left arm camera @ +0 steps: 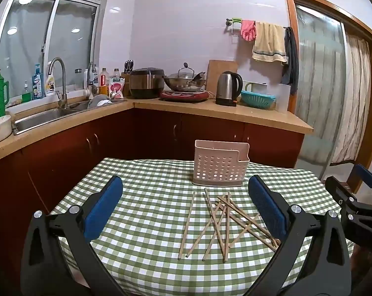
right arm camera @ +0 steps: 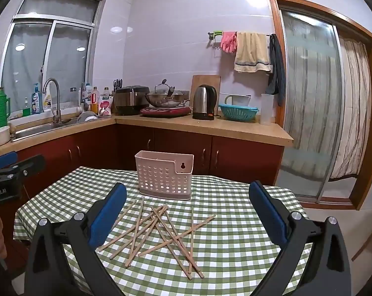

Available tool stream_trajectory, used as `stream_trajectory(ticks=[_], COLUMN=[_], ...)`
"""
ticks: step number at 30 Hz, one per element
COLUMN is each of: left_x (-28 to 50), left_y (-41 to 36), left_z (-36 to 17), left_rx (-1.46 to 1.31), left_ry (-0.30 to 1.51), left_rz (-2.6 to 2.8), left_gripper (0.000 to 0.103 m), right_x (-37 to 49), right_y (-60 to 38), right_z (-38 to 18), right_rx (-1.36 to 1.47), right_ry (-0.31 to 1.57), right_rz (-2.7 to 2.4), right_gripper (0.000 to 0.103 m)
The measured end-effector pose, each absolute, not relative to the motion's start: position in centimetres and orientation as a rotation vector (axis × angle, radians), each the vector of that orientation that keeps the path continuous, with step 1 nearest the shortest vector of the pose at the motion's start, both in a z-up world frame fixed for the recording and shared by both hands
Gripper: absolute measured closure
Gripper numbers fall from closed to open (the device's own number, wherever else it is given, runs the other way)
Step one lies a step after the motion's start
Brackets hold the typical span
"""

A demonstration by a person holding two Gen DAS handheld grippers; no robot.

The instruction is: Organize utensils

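Here the wooden chopsticks (left arm camera: 219, 224) lie in a loose crossed heap on the green checked tablecloth (left arm camera: 146, 187), just in front of the pale perforated utensil holder (left arm camera: 220, 164), which stands upright. The left gripper (left arm camera: 186, 204) and the right gripper (right arm camera: 187, 209) both hang above the table with fingers spread wide, holding nothing.
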State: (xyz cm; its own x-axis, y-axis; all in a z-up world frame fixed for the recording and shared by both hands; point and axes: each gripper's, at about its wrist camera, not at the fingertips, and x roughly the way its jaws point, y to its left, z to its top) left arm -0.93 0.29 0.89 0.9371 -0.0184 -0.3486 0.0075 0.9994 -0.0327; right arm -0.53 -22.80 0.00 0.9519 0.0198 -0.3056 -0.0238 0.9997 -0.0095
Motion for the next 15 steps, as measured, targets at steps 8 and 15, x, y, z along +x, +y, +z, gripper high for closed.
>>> stream_trajectory(ticks=[8,15], left_x=[-1.22,-1.53], left_y=[-0.38,-0.52], left_z=[1.2,1.33], left_rx=[-0.011,-0.006], left_ry=[0.345,0.338], left_rz=[-0.004,-0.001], left_gripper=[0.004,0.004], right_x=[-0.64,-0.62], right_y=[-22.83,-22.82], right_z=[0.28,0.32], right_rx=[-0.017,-0.016], right_ry=[0.309,0.31], right_rz=[0.022,0.023], right_gripper=[0.006,0.006])
